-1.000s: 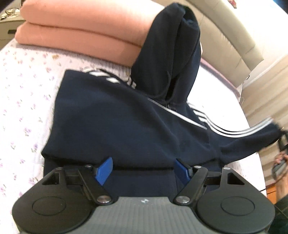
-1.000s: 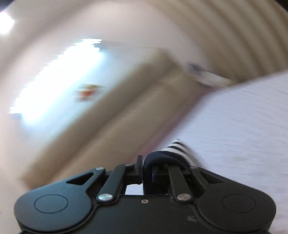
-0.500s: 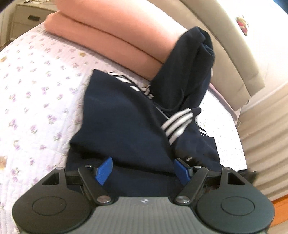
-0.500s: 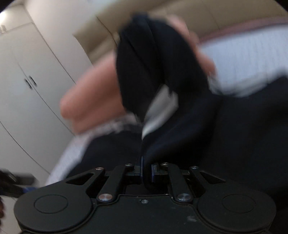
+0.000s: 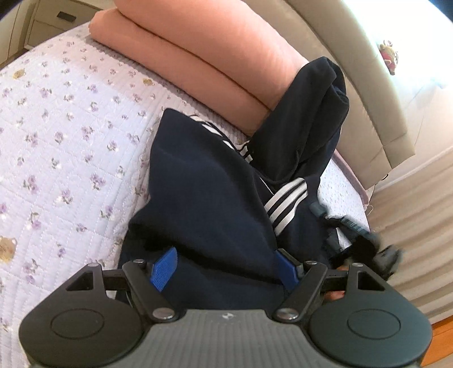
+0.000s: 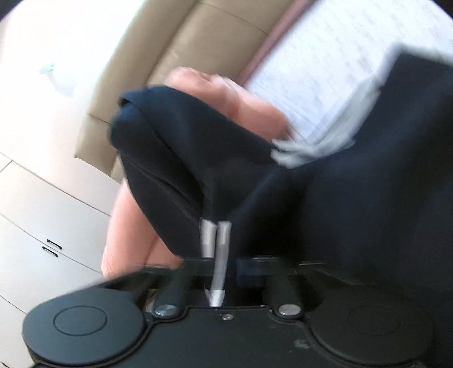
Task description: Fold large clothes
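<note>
A navy hoodie [image 5: 203, 198] with white sleeve stripes lies on the floral bed quilt [image 5: 56, 141], its hood [image 5: 311, 113] leaning up against the pink blankets. Its right sleeve [image 5: 286, 206] lies folded across the body. My left gripper [image 5: 226, 269] is open just above the hoodie's lower edge, with its blue pads [image 5: 164, 269] apart. My right gripper [image 6: 223, 263] appears open over the hoodie [image 6: 354, 212], with the jaws parted and a silver-tipped drawstring [image 6: 219, 269] hanging between them; the view is blurred. It also shows blurred at the right in the left wrist view [image 5: 365, 243].
Two folded pink blankets [image 5: 198, 56] are stacked at the head of the bed against a beige padded headboard [image 5: 354, 70]. A bedside drawer unit [image 5: 42, 25] stands far left. White cupboards [image 6: 42, 226] show in the right wrist view.
The right gripper carried the striped sleeve in from the right, laid it across the hoodie's body and let go. The left gripper stayed open and shifted its view rightward.
</note>
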Demonstrator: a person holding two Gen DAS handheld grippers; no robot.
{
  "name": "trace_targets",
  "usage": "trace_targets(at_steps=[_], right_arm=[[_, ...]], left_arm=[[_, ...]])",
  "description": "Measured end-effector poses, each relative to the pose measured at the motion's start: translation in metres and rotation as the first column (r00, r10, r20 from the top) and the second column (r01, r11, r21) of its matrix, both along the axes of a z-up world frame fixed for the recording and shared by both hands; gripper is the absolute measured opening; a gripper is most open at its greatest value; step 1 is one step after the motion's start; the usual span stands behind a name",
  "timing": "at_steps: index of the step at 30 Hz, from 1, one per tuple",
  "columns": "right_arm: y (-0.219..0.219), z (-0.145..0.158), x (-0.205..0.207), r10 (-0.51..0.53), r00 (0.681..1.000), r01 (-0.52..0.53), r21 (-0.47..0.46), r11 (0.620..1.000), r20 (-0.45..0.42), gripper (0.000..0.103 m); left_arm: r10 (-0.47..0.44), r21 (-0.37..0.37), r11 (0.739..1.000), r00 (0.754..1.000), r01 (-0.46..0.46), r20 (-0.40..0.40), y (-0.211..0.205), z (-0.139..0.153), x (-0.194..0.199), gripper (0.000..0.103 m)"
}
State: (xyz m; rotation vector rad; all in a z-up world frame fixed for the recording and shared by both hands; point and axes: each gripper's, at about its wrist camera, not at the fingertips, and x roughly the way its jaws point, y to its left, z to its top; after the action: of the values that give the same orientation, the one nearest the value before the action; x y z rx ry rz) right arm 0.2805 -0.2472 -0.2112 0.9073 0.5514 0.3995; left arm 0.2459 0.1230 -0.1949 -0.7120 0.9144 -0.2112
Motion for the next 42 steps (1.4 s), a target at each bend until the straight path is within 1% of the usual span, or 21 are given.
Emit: trace_targets(at_steps=[2, 4, 6, 7, 8, 9, 11, 12, 13, 14, 19, 23, 25, 26, 29, 33, 34, 35, 36, 38, 42], right_arm=[[0.012, 0.046, -0.011, 0.017, 0.979, -0.012, -0.024, 1.000, 0.203, 0.008], [0.031, 0.093, -0.033, 0.075, 0.912, -0.033, -0.109, 0.994, 0.403, 0.008], [0.058, 0.121, -0.047, 0.177, 0.849, -0.099, -0.180, 0.979, 0.498, 0.009], [0.072, 0.124, -0.050, 0.223, 0.837, -0.128, -0.217, 0.968, 0.500, 0.009], [0.091, 0.122, -0.051, 0.279, 0.832, -0.153, -0.285, 0.946, 0.479, 0.010], [0.109, 0.115, -0.051, 0.335, 0.836, -0.175, -0.369, 0.913, 0.434, 0.019], [0.149, 0.087, -0.044, 0.448, 0.864, -0.264, -0.553, 0.790, 0.228, 0.078], [0.164, 0.069, -0.041, 0.494, 0.862, -0.336, -0.607, 0.720, 0.109, 0.081], [0.169, 0.054, -0.039, 0.526, 0.850, -0.394, -0.619, 0.679, 0.036, 0.077], [0.165, 0.043, -0.043, 0.540, 0.842, -0.433, -0.606, 0.667, -0.007, 0.077], [0.088, 0.053, -0.075, 0.409, 0.912, -0.316, -0.586, 0.747, 0.030, 0.088], [-0.006, 0.054, -0.095, 0.174, 0.984, -0.151, -0.706, 0.692, -0.039, 0.089], [-0.053, 0.047, -0.103, 0.046, 0.997, -0.082, -0.747, 0.660, -0.068, 0.089], [-0.078, 0.040, -0.102, -0.020, 0.995, -0.061, -0.741, 0.668, -0.100, 0.089], [-0.131, 0.020, -0.095, -0.094, 0.975, -0.061, -0.654, 0.754, -0.199, 0.089], [-0.147, -0.003, -0.082, -0.054, 0.964, -0.084, -0.493, 0.866, -0.260, 0.088], [-0.147, -0.004, -0.082, -0.036, 0.964, -0.095, -0.467, 0.879, -0.264, 0.070], [-0.147, -0.005, -0.084, -0.020, 0.964, -0.103, -0.445, 0.890, -0.264, 0.024], [-0.146, -0.004, -0.087, -0.025, 0.964, -0.098, -0.439, 0.893, -0.265, 0.017], [-0.152, 0.005, -0.095, -0.054, 0.974, -0.043, -0.410, 0.911, -0.221, 0.017], [-0.169, 0.023, -0.105, -0.065, 0.982, 0.004, -0.327, 0.945, -0.175, 0.016]], left_arm=[[0.005, 0.011, 1.000, 1.000, -0.006, 0.016, 0.004, 0.003, -0.003, 0.076], [0.011, 0.025, 1.000, 0.999, -0.011, 0.031, 0.011, 0.005, -0.005, 0.076], [0.040, 0.040, 0.998, 0.998, -0.041, 0.038, 0.020, 0.008, -0.006, 0.076], [0.061, 0.042, 0.997, 0.997, -0.062, 0.041, 0.024, 0.009, -0.007, 0.076], [0.080, 0.037, 0.996, 0.996, -0.082, 0.044, 0.030, 0.010, -0.009, 0.076], [0.094, 0.030, 0.995, 0.995, -0.095, 0.045, 0.034, 0.011, -0.010, 0.076], [0.111, 0.023, 0.993, 0.993, -0.112, 0.048, 0.042, 0.013, -0.013, 0.076], [0.114, 0.027, 0.993, 0.992, -0.116, 0.049, 0.043, 0.015, -0.015, 0.077], [0.117, 0.034, 0.992, 0.992, -0.118, 0.049, 0.044, 0.015, -0.017, 0.077], [0.117, 0.036, 0.992, 0.992, -0.119, 0.048, 0.045, 0.015, -0.019, 0.077], [0.080, 0.041, 0.996, 0.996, -0.081, 0.026, 0.035, 0.011, -0.010, 0.077], [0.022, 0.045, 0.999, 1.000, -0.022, 0.016, 0.019, 0.003, 0.006, 0.077], [-0.006, 0.072, 0.997, 0.999, 0.004, 0.033, 0.009, 0.001, 0.016, 0.076], [-0.031, 0.090, 0.996, 0.998, 0.026, 0.052, 0.003, 0.000, 0.023, 0.076], [-0.074, 0.146, 0.987, 0.993, 0.060, 0.095, -0.010, -0.004, 0.055, 0.075], [-0.075, 0.251, 0.966, 0.996, 0.058, 0.058, -0.021, -0.019, 0.101, 0.075], [-0.081, 0.256, 0.965, 0.995, 0.063, 0.063, -0.023, -0.022, 0.107, 0.069], [-0.104, 0.255, 0.964, 0.991, 0.079, 0.087, -0.026, -0.024, 0.111, 0.051], [-0.140, 0.276, 0.955, 0.985, 0.109, 0.097, -0.030, -0.025, 0.116, 0.012], [-0.160, 0.335, 0.934, 0.983, 0.122, 0.090, -0.036, -0.018, 0.118, 0.009], [-0.109, 0.211, 0.976, 0.970, 0.062, 0.218, -0.022, 0.019, 0.082, 0.009]])
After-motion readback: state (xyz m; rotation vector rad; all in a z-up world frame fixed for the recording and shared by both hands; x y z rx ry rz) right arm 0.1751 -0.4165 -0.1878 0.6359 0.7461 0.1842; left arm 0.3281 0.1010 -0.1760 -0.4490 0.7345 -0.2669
